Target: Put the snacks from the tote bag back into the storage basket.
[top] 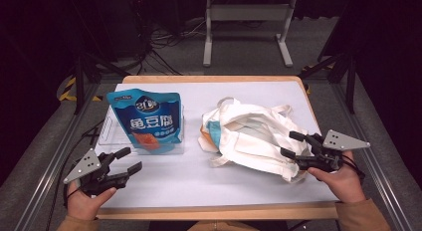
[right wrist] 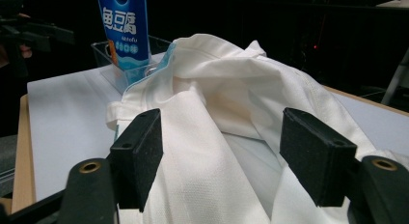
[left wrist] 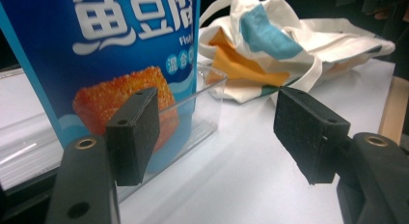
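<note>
Overhead view faces forward; both close gripper views share the tote bag.

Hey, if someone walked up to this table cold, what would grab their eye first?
Probably the bright blue snack pouch standing upright in a clear plastic bin at the table's left. Next, the crumpled white tote bag lying at the right, with the open right gripper over its edge and the open left gripper before the bin.

On the table there is one blue snack pouch, one clear plastic bin that holds the pouch, and one white cloth bag to the right of the bin. Two grippers are held over the table: the left gripper and the right gripper.
</note>
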Demonstrator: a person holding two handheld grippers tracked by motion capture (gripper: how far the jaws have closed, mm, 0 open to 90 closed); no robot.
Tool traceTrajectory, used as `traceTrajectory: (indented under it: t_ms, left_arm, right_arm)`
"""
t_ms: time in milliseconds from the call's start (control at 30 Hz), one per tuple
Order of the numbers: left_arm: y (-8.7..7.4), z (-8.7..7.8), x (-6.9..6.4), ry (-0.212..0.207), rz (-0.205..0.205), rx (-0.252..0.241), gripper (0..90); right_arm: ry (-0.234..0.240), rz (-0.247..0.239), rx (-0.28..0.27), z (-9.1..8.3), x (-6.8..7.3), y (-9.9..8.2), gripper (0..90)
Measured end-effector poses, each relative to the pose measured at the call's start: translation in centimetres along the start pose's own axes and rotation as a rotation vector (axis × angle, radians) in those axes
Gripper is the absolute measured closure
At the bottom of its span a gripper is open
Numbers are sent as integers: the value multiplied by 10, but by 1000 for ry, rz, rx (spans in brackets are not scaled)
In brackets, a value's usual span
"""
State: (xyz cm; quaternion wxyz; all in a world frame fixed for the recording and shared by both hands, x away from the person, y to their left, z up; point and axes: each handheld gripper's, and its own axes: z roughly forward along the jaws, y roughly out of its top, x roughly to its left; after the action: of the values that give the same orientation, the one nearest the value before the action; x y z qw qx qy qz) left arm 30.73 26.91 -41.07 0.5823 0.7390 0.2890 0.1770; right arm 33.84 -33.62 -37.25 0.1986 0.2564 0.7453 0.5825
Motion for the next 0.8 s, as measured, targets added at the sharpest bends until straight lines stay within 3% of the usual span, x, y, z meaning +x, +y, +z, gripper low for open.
traceTrajectory:
  t_ms: [200, 367, 433, 533, 600, 633, 667, 733, 800]
  left_arm:
    - [-16, 14, 2, 5, 2, 53, 345]
    - [-19, 19, -2, -1, 20, 70, 346]
    - [-21, 23, -4, 0, 55, 96, 346]
    - [-23, 24, -4, 6, 55, 104, 343]
    - [-24, 24, -2, 9, 38, 106, 343]
    - [-25, 24, 2, 14, -25, 101, 346]
    - [-26, 24, 3, 23, -52, 98, 349]
    - [-27, 25, 5, 47, -57, 106, 349]
    - [-29, 25, 6, 44, -75, 112, 349]
  right_arm:
    - [-6, -12, 7, 7, 6, -12, 321]
    - [-18, 4, 14, 10, 7, -19, 322]
    - [-19, 7, 16, 13, 7, -23, 321]
    - [-19, 0, 34, 15, 8, -26, 320]
    - [-15, -3, 32, 16, 9, -27, 319]
    - [-16, -5, 29, 16, 9, -27, 319]
    - [-17, -5, 29, 16, 9, -27, 319]
    - [-18, -3, 29, 16, 9, -27, 317]
    - [-18, -4, 29, 16, 9, -27, 318]
